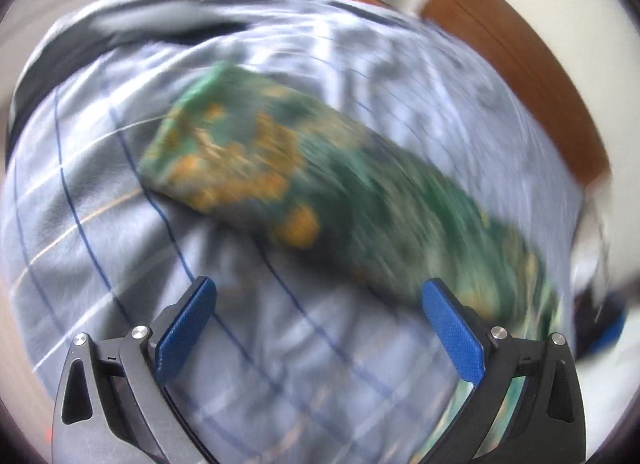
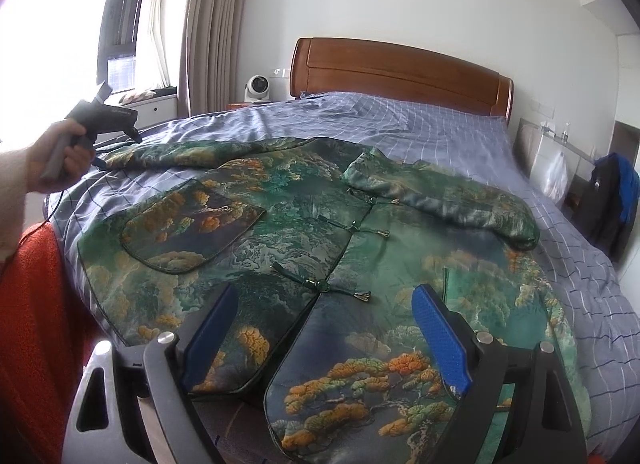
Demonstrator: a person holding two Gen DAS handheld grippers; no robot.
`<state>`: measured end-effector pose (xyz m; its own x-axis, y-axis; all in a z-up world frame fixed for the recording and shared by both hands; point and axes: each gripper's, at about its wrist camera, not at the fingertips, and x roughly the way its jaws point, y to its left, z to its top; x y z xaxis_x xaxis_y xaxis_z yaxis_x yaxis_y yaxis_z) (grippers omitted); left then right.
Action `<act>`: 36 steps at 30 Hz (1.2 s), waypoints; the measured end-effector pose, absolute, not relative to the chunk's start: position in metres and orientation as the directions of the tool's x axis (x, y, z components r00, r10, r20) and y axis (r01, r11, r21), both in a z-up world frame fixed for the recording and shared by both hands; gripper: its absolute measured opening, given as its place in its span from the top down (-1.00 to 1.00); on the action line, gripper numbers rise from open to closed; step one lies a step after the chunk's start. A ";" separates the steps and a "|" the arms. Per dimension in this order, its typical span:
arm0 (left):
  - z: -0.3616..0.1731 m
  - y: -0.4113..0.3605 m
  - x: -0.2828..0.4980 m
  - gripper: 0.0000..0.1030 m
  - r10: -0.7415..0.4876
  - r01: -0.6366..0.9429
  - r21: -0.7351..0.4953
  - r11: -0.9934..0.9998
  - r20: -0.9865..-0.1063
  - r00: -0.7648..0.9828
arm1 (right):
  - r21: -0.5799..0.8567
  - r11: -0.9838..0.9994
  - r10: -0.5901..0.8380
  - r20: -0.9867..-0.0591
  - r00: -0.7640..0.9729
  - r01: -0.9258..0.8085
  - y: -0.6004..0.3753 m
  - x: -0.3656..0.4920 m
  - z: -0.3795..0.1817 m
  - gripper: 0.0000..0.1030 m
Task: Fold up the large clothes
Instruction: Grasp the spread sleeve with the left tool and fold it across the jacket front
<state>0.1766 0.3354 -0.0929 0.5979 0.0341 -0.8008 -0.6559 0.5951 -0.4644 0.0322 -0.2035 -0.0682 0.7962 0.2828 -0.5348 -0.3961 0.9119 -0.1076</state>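
The green brocade jacket (image 2: 320, 232) is spread front-up on the bed (image 2: 460, 124), its long axis running from the hem at the lower frame toward the headboard. The right tool (image 2: 324, 328) is held wide apart and empty just above the hem. The left tool (image 1: 320, 324), also apart and empty, is seen beside the outstretched sleeve (image 1: 248, 152) and judged nearer to it
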 end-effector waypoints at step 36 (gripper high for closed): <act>-0.027 -0.168 0.334 0.49 0.013 0.216 0.327 0.920 -0.576 0.817 | 0.000 0.949 0.266 -0.534 0.802 -0.315 -0.246 0.044 -0.076 -0.71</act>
<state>0.3338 -0.1677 -0.0266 0.8171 0.0132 -0.5763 0.2159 0.9200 0.3271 0.0435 -0.2459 -0.0761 0.8025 0.2662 -0.5340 -0.3150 0.9491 -0.0001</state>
